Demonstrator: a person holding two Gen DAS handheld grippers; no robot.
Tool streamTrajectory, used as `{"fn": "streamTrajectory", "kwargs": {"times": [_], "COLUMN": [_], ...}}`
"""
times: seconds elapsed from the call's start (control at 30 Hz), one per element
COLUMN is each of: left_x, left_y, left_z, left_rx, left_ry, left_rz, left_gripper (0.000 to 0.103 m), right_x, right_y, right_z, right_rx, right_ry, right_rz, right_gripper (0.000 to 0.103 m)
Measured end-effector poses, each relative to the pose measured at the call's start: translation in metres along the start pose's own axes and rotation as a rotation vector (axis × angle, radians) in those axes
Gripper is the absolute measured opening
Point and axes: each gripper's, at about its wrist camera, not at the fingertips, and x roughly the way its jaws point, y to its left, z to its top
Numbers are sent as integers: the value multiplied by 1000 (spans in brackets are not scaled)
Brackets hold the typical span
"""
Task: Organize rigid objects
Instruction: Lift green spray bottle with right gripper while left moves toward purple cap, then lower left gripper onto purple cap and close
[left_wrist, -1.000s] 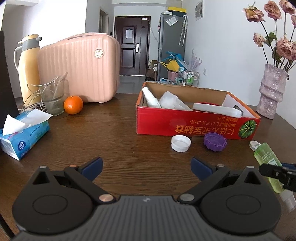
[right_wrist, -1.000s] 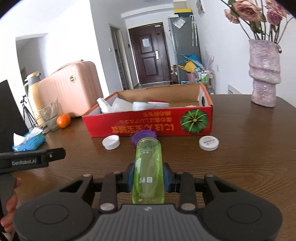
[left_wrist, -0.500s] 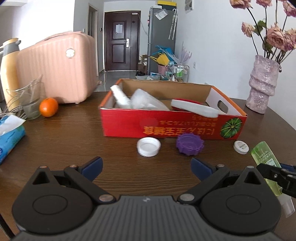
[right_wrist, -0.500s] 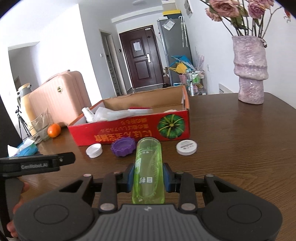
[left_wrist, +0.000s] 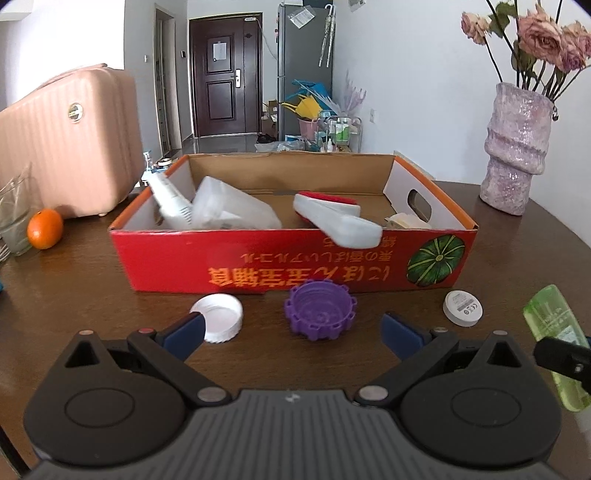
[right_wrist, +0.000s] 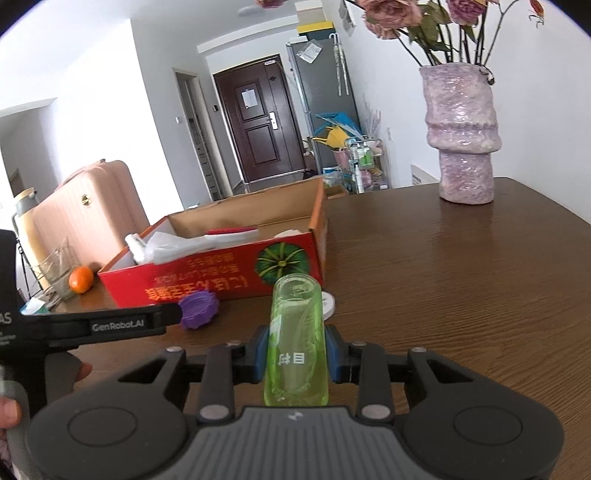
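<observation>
While the right gripper (right_wrist: 295, 360) stands clamped on the translucent green plastic bottle (right_wrist: 295, 339), the step in hand is judged to be carrying that bottle to the red cardboard produce box (right_wrist: 236, 266) with the pumpkin print.

Item: green bottle. Held clear of the dark wooden table (right_wrist: 461, 280), blue pads pressing its sides at mid-body. Long axis runs along the fingers, toward 12 o'clock in the right wrist view; the flat end points forward at the box's near right corner. The opposite end is hidden behind the gripper body.

Handling note: lift above the near wall before advancing toward 11 o'clock, and part the pads only once the bottle is over bare floor near the box's right end, away from the white and red brush (left_wrist: 332, 216). Laying it lengthwise should stop it rolling.

Item: left gripper (left_wrist: 291, 326). Jaws wide apart, holding nothing; a ridged purple plastic lid (left_wrist: 319, 314) lies between its fingertips at 12 o'clock, a white screw cap (left_wrist: 218, 317) at 11 o'clock.
</observation>
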Motion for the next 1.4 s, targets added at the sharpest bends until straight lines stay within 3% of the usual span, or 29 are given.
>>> {"fn": "streamTrajectory", "kwargs": {"times": [0.23,0.43,0.6,0.67,1.4], "left_x": [23,39,51,53,-10], "left_y": [-8,-9,-7,-4,7], "left_z": [7,12,12,12,-16], "left_rx": [4,1,-12,-25,2], "left_ry": [19,55,114,124,21], "left_rz": [-4,-23,-52,-71,-76], "left_gripper": [103,94,75,54,53], "right_x": [6,9,12,12,2], "right_y": [-18,-24,-23,-22,-3], "right_z": [3,4,4,3,-3], "right_rx": [16,24,20,14,-50], "right_ry": [9,13,16,17,-7], "right_rz": [-30,-52,-52,-50,-12], "right_gripper": [30,30,30,30,30]}}
